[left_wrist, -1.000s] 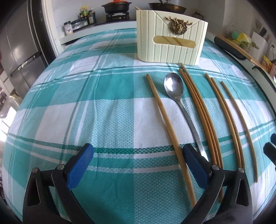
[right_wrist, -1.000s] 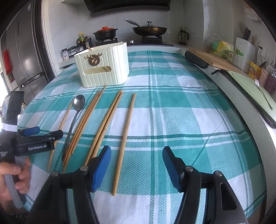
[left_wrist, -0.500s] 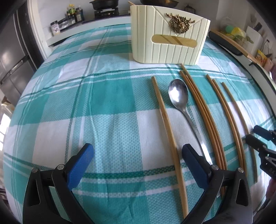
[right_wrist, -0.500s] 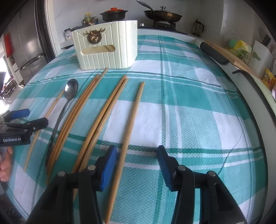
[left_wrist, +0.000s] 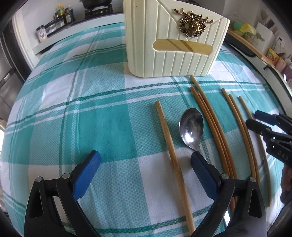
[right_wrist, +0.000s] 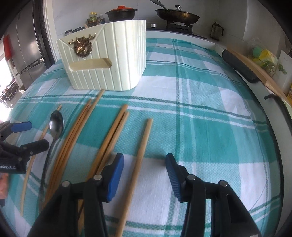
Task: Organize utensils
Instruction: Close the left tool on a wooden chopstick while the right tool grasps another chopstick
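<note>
A cream ribbed utensil holder (left_wrist: 175, 38) with a brass deer emblem stands at the far side of the checked tablecloth; it also shows in the right wrist view (right_wrist: 105, 58). Several wooden chopsticks (left_wrist: 209, 120) and a metal spoon (left_wrist: 191, 127) lie in a row before it. My left gripper (left_wrist: 144, 171) is open low over the cloth, a single chopstick (left_wrist: 169, 144) between its fingers. My right gripper (right_wrist: 144, 173) is open, straddling the rightmost chopstick (right_wrist: 140, 156). The spoon (right_wrist: 56, 125) lies left of it.
A stove with a pan (right_wrist: 177, 15) and a pot (right_wrist: 121, 12) stands behind the table. A cutting board (right_wrist: 255, 73) lies along the right edge. Bottles (left_wrist: 63, 14) and a fridge (right_wrist: 27, 45) are at the far left.
Both grippers have moved forward and lower toward the holder. The right gripper now straddles the rightmost chopstick; the left gripper has a single chopstick between its fingers.
</note>
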